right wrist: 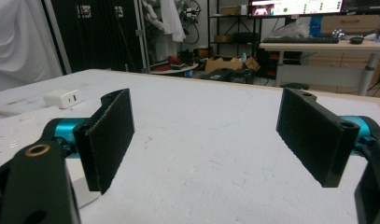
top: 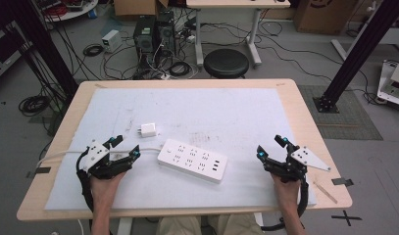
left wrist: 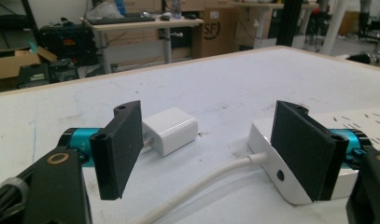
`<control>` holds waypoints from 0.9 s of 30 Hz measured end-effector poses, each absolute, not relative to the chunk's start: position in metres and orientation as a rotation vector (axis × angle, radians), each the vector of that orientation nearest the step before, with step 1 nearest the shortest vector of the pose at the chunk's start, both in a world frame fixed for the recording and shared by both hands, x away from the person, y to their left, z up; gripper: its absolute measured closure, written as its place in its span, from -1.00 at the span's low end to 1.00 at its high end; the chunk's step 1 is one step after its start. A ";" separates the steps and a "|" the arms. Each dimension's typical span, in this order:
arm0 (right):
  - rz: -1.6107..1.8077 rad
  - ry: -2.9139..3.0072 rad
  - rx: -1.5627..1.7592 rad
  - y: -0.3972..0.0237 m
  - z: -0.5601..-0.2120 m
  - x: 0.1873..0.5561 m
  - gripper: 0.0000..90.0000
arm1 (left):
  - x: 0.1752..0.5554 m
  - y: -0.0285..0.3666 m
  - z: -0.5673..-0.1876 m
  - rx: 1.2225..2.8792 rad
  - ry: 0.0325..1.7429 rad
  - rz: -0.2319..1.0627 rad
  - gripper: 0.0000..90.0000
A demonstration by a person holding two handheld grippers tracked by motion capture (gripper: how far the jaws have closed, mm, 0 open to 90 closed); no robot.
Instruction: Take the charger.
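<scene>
Power strip [top: 192,160] lies mid-table beside white charger [top: 148,130], left tool [top: 126,148] and right tool [top: 270,147] both gaping, empty.

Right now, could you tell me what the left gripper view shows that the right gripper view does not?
The left gripper view alone shows the white cord running into the end of the power strip, and the charger close up, just beyond the gap between the open jaws. The right gripper view alone shows a broad bare stretch of the white mat between its open jaws, with a monitor lit in the background. Both share the charger, small and far off to the left in the right gripper view, and the power strip.
</scene>
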State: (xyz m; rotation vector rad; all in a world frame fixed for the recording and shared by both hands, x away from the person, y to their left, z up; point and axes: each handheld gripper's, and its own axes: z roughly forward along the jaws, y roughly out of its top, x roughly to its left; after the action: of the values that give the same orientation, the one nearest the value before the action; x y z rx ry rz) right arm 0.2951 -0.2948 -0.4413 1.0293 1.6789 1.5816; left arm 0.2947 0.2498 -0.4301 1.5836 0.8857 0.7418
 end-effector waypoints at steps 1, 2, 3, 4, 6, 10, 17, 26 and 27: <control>1.580 1.679 1.020 -0.295 -0.441 0.295 -0.56 | 0.296 0.250 -0.427 1.599 0.883 0.725 -0.43; 1.580 1.679 1.015 -0.295 -0.441 0.295 -0.56 | 0.297 0.249 -0.424 1.623 0.890 0.707 -0.43; 1.573 1.676 1.017 -0.295 -0.441 0.295 -0.56 | 0.298 0.249 -0.421 1.643 0.897 0.696 -0.43; 1.570 1.675 1.019 -0.294 -0.441 0.295 -0.56 | 0.299 0.248 -0.418 1.665 0.900 0.691 -0.43; 1.569 1.676 1.014 -0.294 -0.441 0.295 -0.56 | 0.300 0.248 -0.415 1.686 0.905 0.690 -0.43; 1.563 1.679 1.012 -0.294 -0.441 0.294 -0.56 | 0.307 0.248 -0.406 1.742 0.892 0.687 -0.41; 1.562 1.682 1.001 -0.293 -0.441 0.294 -0.56 | 0.327 0.252 -0.388 1.880 0.859 0.671 -0.33; 1.558 1.682 1.002 -0.293 -0.441 0.294 -0.56 | 0.365 0.255 -0.375 2.140 0.815 0.593 -0.50; 1.558 1.682 1.002 -0.293 -0.441 0.294 -0.56 | 0.365 0.255 -0.375 2.140 0.815 0.593 -0.50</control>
State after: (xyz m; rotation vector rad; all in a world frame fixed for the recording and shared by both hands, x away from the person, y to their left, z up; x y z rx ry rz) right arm 0.2940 -0.2929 -0.4412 1.0019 1.6821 1.5583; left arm 0.3646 0.2552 -0.3749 2.1398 0.8149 0.5933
